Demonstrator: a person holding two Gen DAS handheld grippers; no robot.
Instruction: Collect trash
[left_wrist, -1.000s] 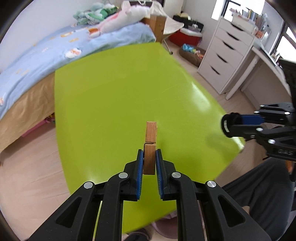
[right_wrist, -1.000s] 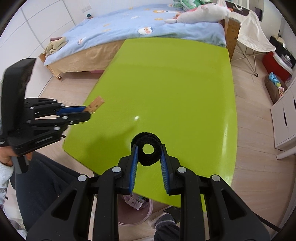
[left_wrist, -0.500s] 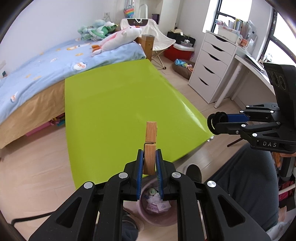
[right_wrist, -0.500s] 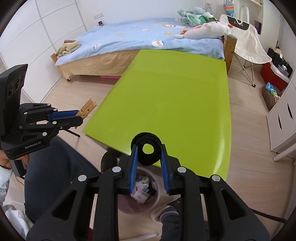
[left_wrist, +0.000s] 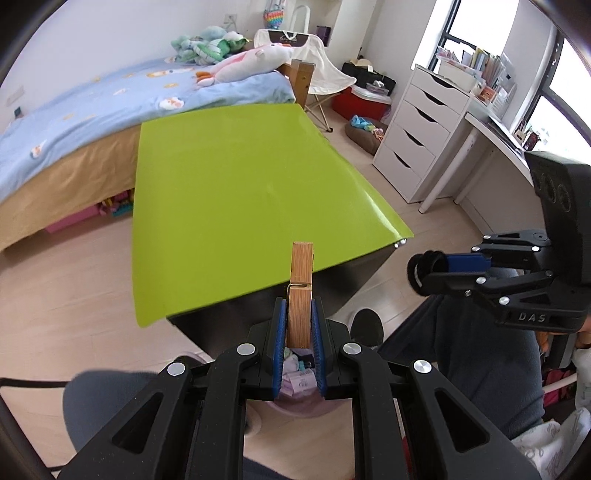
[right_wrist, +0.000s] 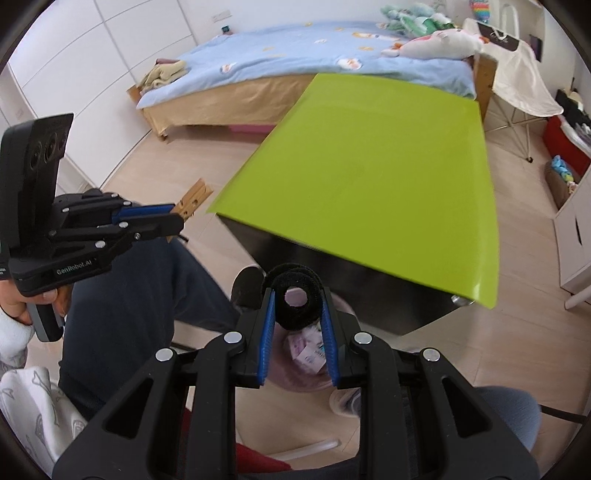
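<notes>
While you hold the wooden clothespin (left_wrist: 300, 295) pinched in your left tool (left_wrist: 298, 332) and the black fuzzy ring (right_wrist: 296, 297) squeezed in your right tool (right_wrist: 297, 332), centre each over the pink bin (right_wrist: 310, 380) below before letting go; both items stick out past the fingertips, clear of the green surface (left_wrist: 240, 206)

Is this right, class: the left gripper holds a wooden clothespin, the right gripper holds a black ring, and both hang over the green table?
Not quite. The left gripper does hold the wooden clothespin and the right gripper the black ring, but both wrist views show them off the green table, over the pink trash bin on the floor.
</notes>
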